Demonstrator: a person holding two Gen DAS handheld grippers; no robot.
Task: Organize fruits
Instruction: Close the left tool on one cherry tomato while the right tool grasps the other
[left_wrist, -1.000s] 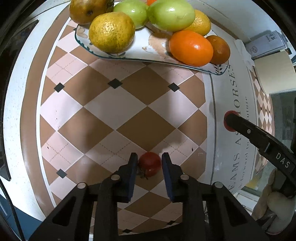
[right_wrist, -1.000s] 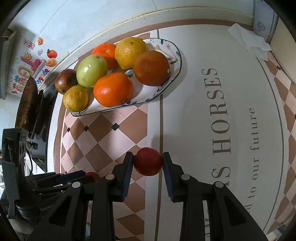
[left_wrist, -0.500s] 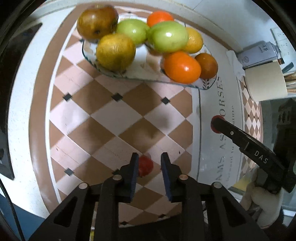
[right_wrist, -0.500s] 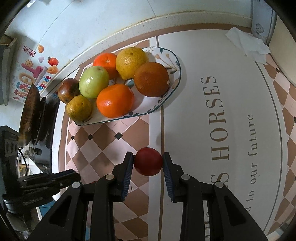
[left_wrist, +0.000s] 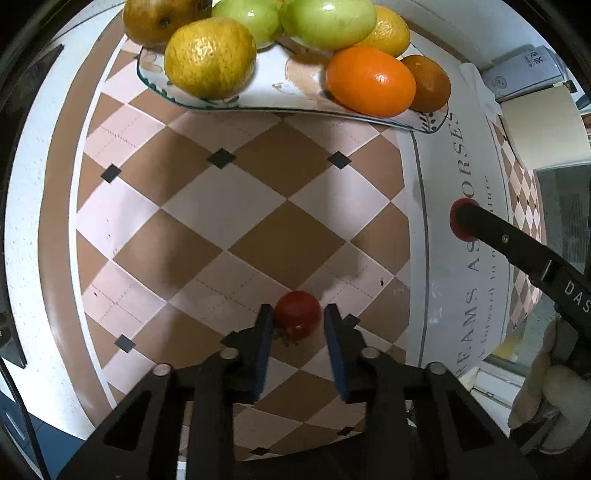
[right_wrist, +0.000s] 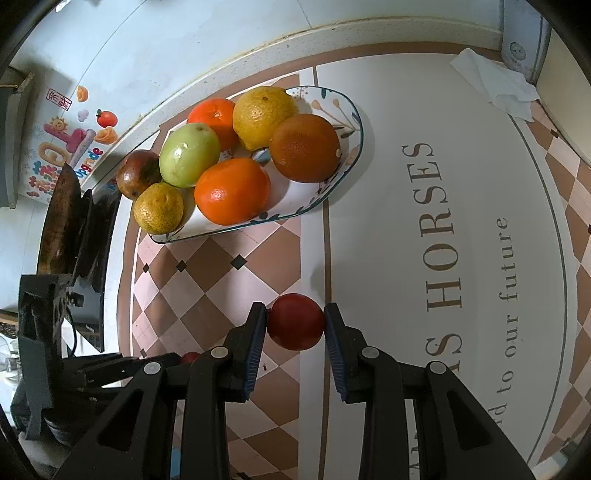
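Checkered brown-and-pink matting (left_wrist: 258, 206) covers the counter in the left wrist view, with an oval plate (left_wrist: 295, 99) of fruit at its far edge. The left gripper (left_wrist: 298, 332) hangs low over the mat, its blue pads spread a little wider than the small red tomato (left_wrist: 297, 319) lying between them; the left pad sits right at the fruit's side, while a thin gap shows at the right pad. Off to the right, the other gripper's finger covers part of a second red fruit.

Pale wall and a white panel lettered "HORSES" (right_wrist: 439, 225) fill the right wrist view. The right gripper (right_wrist: 295, 322) pinches a red tomato (right_wrist: 295, 321) between both pads, above the mat's edge. Beyond it, the plate (right_wrist: 343, 162) carries oranges, yellow citrus, a green fruit and a dark brownish one. The left gripper (right_wrist: 173, 360) shows at lower left, near its own small tomato (right_wrist: 189, 357).
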